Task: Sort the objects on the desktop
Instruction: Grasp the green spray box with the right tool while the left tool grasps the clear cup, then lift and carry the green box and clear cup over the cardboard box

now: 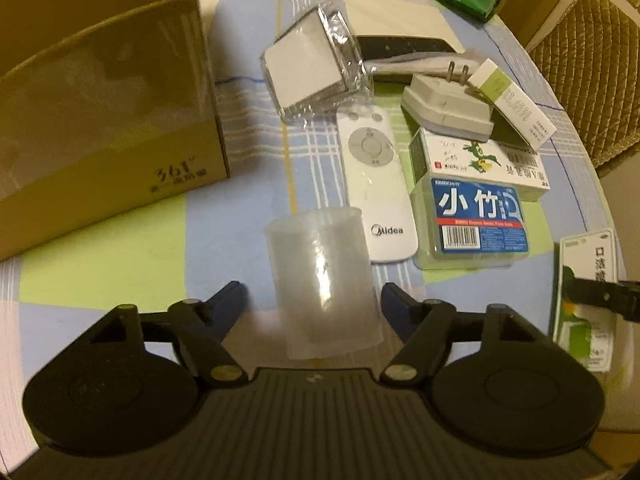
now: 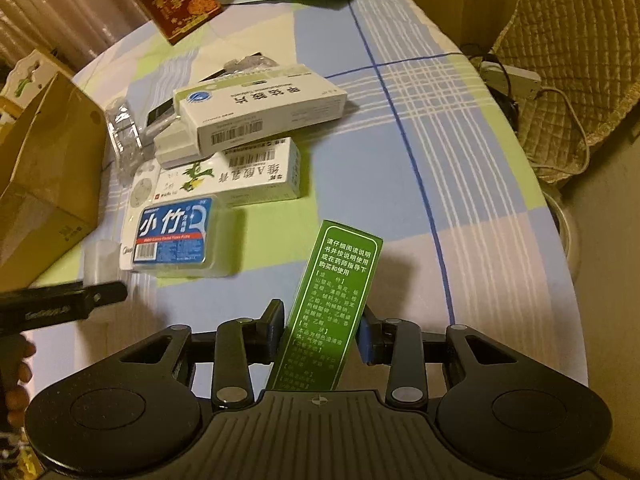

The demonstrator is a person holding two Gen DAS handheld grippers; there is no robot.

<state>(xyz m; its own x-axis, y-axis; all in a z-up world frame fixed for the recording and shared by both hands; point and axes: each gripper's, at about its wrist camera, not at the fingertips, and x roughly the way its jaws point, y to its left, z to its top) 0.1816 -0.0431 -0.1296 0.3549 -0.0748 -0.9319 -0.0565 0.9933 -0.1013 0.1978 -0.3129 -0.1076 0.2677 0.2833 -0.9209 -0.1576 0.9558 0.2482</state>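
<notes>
green medicine box [image 2: 332,308], printed with white chinese text, stands tilted between the fingers of the right gripper [image 2: 320,330], pinched on both sides by the blue pads [image 2: 366,340]; it is held above the checked tablecloth [image 2: 460,168] near the table's front edge. at ten o'clock from the box lies a clear floss-pick case with a blue label [image 2: 172,236]; beyond it, toward eleven o'clock, a white carton with a green plant drawing [image 2: 240,178], and on top of that pile a long white-and-green carton [image 2: 260,110] resting on a white plug adapter [image 2: 176,146]. at nine o'clock the tip of the left gripper enters the right wrist view, with part of a hand [image 2: 16,376] below it.

left gripper [image 1: 314,300]: fingers spread wide, a translucent plastic cup [image 1: 324,276] lying on its side between them, touching neither pad [image 1: 394,302]. at twelve o'clock from the cup, a white midea remote [image 1: 376,184]; at eleven o'clock of the remote, a white block in clear wrapping [image 1: 312,68]; at ten o'clock of the cup, an open cardboard box [image 1: 108,120]; at one o'clock, a black remote [image 1: 404,46]
</notes>
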